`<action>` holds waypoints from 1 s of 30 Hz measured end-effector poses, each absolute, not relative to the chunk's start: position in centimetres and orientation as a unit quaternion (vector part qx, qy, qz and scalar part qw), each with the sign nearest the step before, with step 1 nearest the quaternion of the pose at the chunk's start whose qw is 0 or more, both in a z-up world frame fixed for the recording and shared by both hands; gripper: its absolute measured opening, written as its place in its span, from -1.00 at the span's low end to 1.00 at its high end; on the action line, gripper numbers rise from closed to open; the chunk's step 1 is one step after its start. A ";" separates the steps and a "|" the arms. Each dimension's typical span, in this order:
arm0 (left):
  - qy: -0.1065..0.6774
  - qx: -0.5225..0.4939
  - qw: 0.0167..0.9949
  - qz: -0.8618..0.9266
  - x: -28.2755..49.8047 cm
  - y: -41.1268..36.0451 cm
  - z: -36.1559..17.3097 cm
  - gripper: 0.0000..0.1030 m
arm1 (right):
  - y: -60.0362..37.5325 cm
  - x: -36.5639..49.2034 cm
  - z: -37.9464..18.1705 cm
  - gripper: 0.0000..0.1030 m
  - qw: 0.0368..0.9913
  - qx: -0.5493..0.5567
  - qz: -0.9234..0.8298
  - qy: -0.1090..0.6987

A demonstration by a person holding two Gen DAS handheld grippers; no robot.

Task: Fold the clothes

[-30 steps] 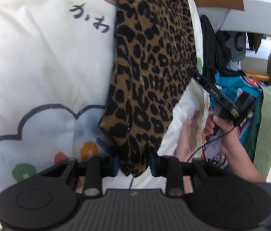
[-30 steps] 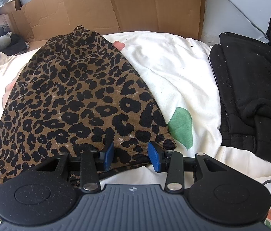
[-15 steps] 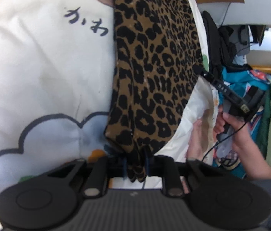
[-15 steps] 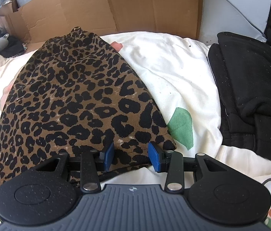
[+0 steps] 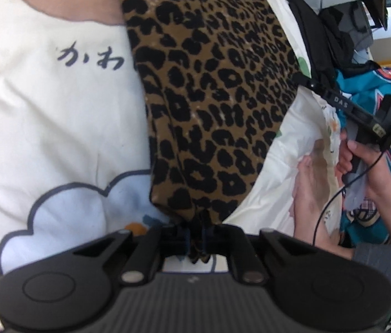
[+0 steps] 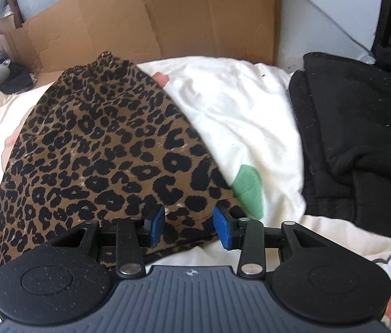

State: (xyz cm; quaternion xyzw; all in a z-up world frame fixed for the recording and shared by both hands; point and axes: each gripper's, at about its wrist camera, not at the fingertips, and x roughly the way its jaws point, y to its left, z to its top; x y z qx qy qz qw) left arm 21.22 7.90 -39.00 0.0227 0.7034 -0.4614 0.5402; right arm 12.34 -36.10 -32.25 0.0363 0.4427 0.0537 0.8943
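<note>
Left gripper (image 5: 195, 242) jaws closing, pinching leopard-print garment (image 5: 212, 105) corner. Right gripper (image 6: 189, 226) jaws apart, straddling garment hem, not clamped.

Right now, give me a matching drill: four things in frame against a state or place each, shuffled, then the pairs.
Things:
1. left gripper
2. right gripper
3. black hoodie
4. cardboard

States/places:
A. fingers apart over the leopard hem
B. folded, right of the white sheet
C. upright behind the bed
D. closing on a corner of the leopard cloth

Pairs: 1-D, 2-A, 3-B, 4-C
</note>
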 end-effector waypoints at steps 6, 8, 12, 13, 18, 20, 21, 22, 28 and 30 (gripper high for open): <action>0.704 0.026 0.546 -0.453 21.5 7.9 -38.2 -0.87 | -37.4 12.3 -31.8 -0.11 0.898 0.043 0.029 0.437; 0.703 0.030 0.549 -0.450 21.7 7.8 -37.9 -0.87 | -37.8 12.2 -31.9 -0.11 0.897 0.049 0.028 0.439; 0.702 0.041 0.561 -0.436 22.0 7.7 -37.7 -0.87 | -39.0 12.1 -32.2 -0.11 0.892 0.068 0.022 0.447; 0.703 0.046 0.563 -0.432 22.0 7.7 -37.7 -0.87 | -39.3 12.1 -32.2 -0.11 0.891 0.079 0.020 0.447; 0.708 0.055 0.563 -0.423 22.0 7.5 -37.8 -0.87 | -40.5 12.7 -32.3 -0.11 0.889 0.101 0.018 0.445; 0.709 0.056 0.563 -0.421 21.9 7.4 -37.8 -0.87 | -40.6 13.0 -32.2 -0.11 0.889 0.106 0.029 0.445; 0.709 0.057 0.563 -0.421 21.9 7.3 -37.8 -0.87 | -40.5 13.2 -32.2 -0.11 0.889 0.107 0.036 0.445; 0.710 0.056 0.562 -0.420 21.9 7.3 -37.8 -0.87 | -40.4 13.4 -32.1 -0.11 0.888 0.104 0.042 0.445; 0.713 0.057 0.561 -0.416 21.6 7.2 -38.2 -0.87 | -40.0 15.3 -32.8 -0.12 0.874 0.098 0.072 0.471; 0.714 0.058 0.561 -0.415 21.6 7.2 -38.2 -0.87 | -40.1 16.1 -33.3 -0.17 0.866 0.097 0.083 0.483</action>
